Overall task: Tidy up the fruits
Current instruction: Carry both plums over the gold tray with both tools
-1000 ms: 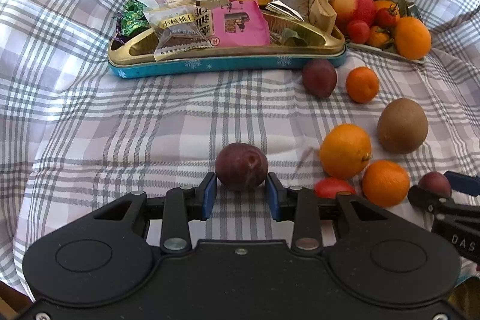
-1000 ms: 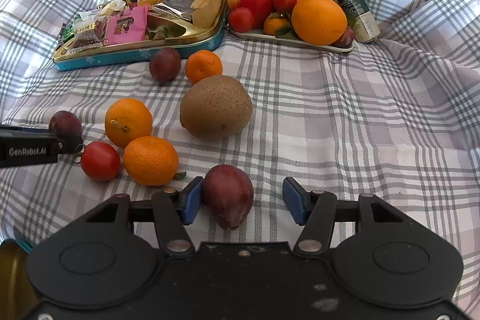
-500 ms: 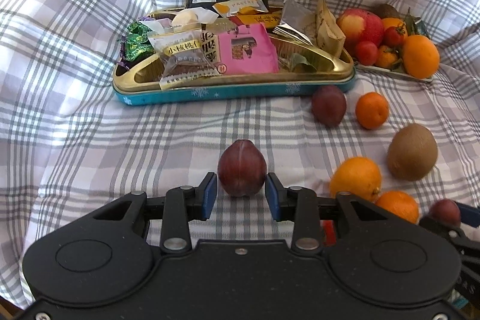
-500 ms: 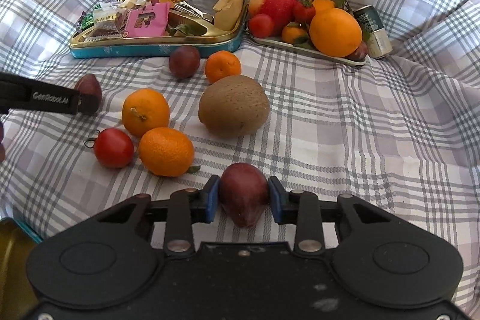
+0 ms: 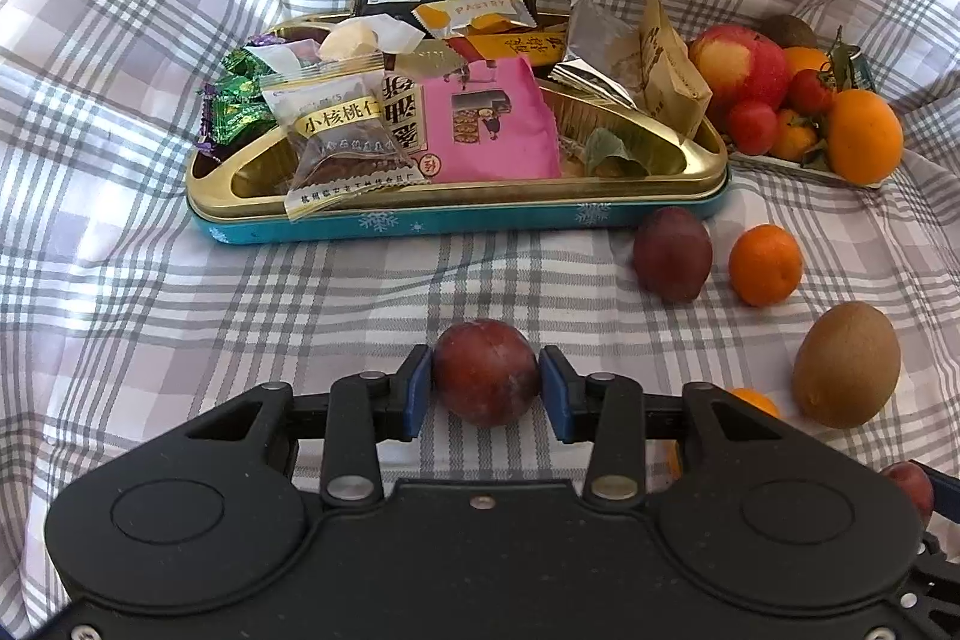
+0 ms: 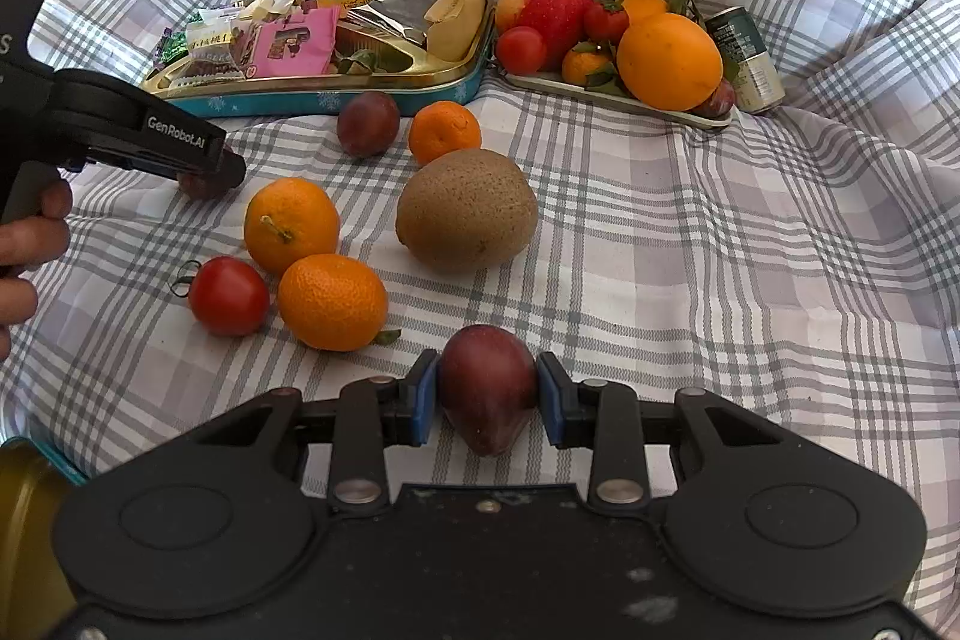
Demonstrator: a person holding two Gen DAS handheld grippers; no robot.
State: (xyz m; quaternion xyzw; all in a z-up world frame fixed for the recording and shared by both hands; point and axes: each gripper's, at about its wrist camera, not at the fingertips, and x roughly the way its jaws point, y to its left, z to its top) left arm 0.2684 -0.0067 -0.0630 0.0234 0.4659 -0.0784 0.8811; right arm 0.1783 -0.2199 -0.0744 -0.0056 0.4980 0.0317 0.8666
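My left gripper (image 5: 485, 387) is shut on a dark red plum (image 5: 485, 379) and holds it above the plaid cloth. My right gripper (image 6: 487, 397) is shut on another dark red plum (image 6: 487, 388). Loose on the cloth lie a third plum (image 6: 367, 123), a brown kiwi (image 6: 467, 210), a small tangerine (image 6: 444, 131), two oranges (image 6: 292, 225) (image 6: 332, 301) and a red tomato (image 6: 228, 295). A white fruit tray (image 6: 624, 103) at the back right holds an apple, tomatoes and oranges. The left gripper body (image 6: 150, 142) shows at the left in the right wrist view.
A gold and teal tin (image 5: 456, 214) full of snack packets sits at the back, left of the fruit tray. A green can (image 6: 744, 61) lies beside the tray's right end. The plaid cloth rises in folds around the edges. A gold and teal lid edge (image 6: 24, 508) shows at lower left.
The right gripper closed on its plum and lifted it. The left gripper has risen and moved forward toward the tin with its plum held.
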